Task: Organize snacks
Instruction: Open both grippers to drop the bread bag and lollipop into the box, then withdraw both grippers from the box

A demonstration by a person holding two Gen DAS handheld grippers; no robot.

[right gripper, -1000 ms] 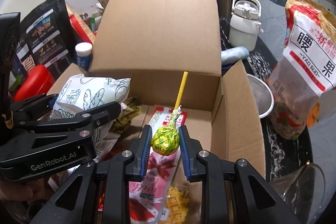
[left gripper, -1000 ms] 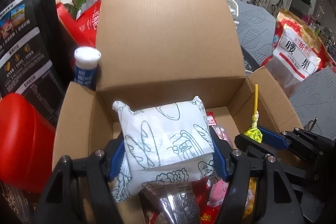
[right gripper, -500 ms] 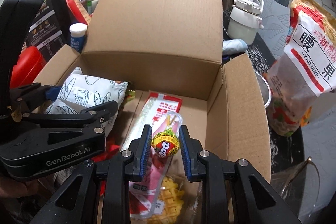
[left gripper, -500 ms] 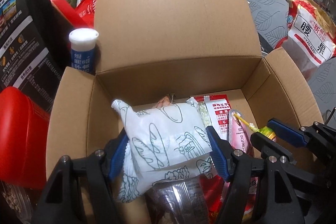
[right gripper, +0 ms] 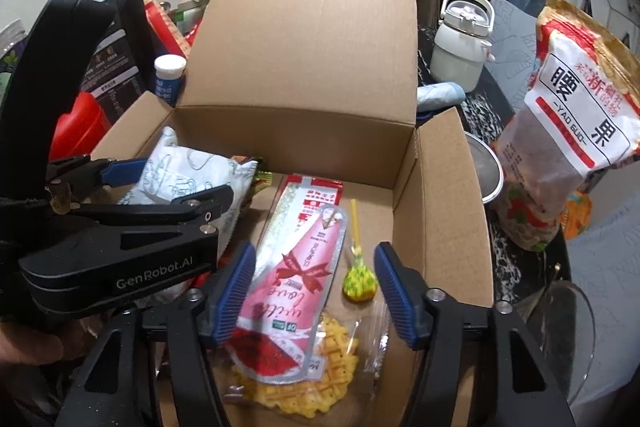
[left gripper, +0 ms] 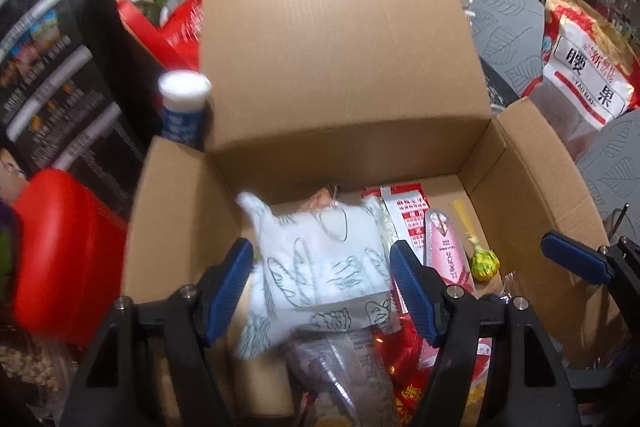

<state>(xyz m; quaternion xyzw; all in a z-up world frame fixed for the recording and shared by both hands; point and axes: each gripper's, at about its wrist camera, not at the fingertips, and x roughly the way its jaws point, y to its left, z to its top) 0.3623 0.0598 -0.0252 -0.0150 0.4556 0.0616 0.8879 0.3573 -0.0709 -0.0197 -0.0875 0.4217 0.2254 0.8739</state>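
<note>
An open cardboard box [left gripper: 532, 187] [right gripper: 440, 195] holds several snack packs. My left gripper [left gripper: 320, 283] is open over the box; the white bread-print bag [left gripper: 324, 267] [right gripper: 188, 171] lies between its spread fingers on the other snacks. My right gripper [right gripper: 316, 291] is open; the yellow-green lollipop [right gripper: 359, 283] [left gripper: 485, 263] lies loose on the box floor between its fingers, beside a pink pouch [right gripper: 304, 267] and a waffle pack [right gripper: 312, 379].
A blue-and-white tube [left gripper: 182, 111], a red container [left gripper: 60, 259] and a black bag [left gripper: 52, 83] stand left of the box. A cashew bag [right gripper: 568, 119], a white kettle [right gripper: 460, 43] and a glass bowl [right gripper: 560, 339] are on the right.
Both grippers have opened. The bread-print bag and the lollipop were let go and now lie in the box. Both cameras have pulled back slightly.
</note>
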